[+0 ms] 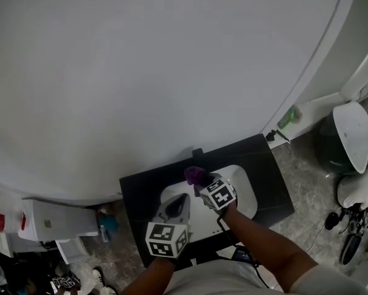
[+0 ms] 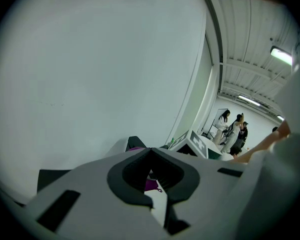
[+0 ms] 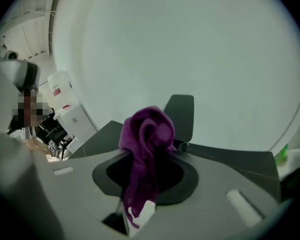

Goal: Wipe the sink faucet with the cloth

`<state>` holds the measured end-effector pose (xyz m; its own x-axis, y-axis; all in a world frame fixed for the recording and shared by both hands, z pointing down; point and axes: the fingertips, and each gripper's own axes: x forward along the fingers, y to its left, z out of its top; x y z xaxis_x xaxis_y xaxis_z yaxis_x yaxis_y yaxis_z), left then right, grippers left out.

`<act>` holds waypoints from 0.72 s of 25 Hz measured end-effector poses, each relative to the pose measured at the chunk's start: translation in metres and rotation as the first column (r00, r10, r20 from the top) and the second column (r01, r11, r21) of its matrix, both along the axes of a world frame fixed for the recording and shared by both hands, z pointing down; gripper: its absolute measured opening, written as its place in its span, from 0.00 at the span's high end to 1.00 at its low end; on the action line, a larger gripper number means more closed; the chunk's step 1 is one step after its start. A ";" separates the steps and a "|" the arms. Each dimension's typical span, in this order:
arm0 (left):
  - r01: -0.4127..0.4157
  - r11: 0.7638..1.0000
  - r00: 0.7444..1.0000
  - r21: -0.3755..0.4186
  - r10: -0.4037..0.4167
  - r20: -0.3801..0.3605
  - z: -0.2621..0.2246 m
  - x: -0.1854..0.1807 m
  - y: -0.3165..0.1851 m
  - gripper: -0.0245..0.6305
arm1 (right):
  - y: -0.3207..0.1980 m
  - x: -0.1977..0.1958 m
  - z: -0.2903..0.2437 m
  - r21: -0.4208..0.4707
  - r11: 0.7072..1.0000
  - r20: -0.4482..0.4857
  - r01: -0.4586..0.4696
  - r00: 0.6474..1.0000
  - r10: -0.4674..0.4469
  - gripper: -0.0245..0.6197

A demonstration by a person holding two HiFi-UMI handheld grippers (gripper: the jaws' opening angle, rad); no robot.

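Observation:
A purple cloth is bunched in my right gripper, which is shut on it, with a tail hanging down between the jaws. The cloth hangs just in front of the black faucet at the back of the white sink; I cannot tell whether they touch. My left gripper hovers over the basin's left side, jaws shut with nothing held. In the left gripper view, the faucet and a bit of cloth show past its jaws.
The sink sits in a black counter against a broad white wall. A green bottle stands on a ledge to the right, a lidded bin beyond it. A white cabinet is at left. People stand far off.

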<state>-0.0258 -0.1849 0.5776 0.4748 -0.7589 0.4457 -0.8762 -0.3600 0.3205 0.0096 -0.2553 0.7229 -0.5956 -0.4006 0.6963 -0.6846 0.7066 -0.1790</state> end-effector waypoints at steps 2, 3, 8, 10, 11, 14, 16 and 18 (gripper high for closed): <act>-0.002 1.000 1.000 0.005 0.002 0.002 -0.001 0.002 0.001 0.95 | 0.012 0.002 0.002 0.000 1.000 0.005 -0.003 1.000 0.003 0.81; 0.000 1.000 1.000 0.006 0.000 0.001 -0.001 0.001 0.001 0.95 | 0.022 0.004 0.002 -0.006 1.000 0.012 -0.005 1.000 0.005 0.81; 0.023 1.000 1.000 0.006 -0.023 -0.009 0.000 -0.005 -0.001 0.95 | 0.075 0.014 0.003 -0.098 0.994 0.051 0.050 0.998 -0.045 0.81; 0.025 1.000 1.000 0.013 -0.025 -0.008 -0.003 -0.007 -0.003 0.95 | 0.061 0.014 -0.024 -0.048 0.998 0.114 0.039 0.993 -0.033 0.81; 0.025 1.000 1.000 0.017 -0.025 -0.007 -0.005 -0.007 -0.003 0.95 | 0.045 0.014 -0.042 -0.012 1.000 0.139 0.024 0.990 -0.022 0.81; 0.026 0.999 1.000 0.025 -0.026 -0.005 -0.012 -0.004 -0.002 0.95 | -0.018 0.018 -0.088 0.098 0.995 0.161 -0.034 0.987 0.018 0.81; 0.026 0.999 1.000 0.030 -0.026 -0.004 -0.015 -0.001 -0.001 0.95 | -0.061 0.017 -0.094 0.118 0.991 0.139 -0.057 0.989 0.041 0.81; 0.028 0.999 1.000 0.033 -0.028 0.000 -0.016 0.000 0.001 0.95 | -0.086 0.010 -0.081 0.073 0.996 0.115 -0.056 0.992 0.048 0.81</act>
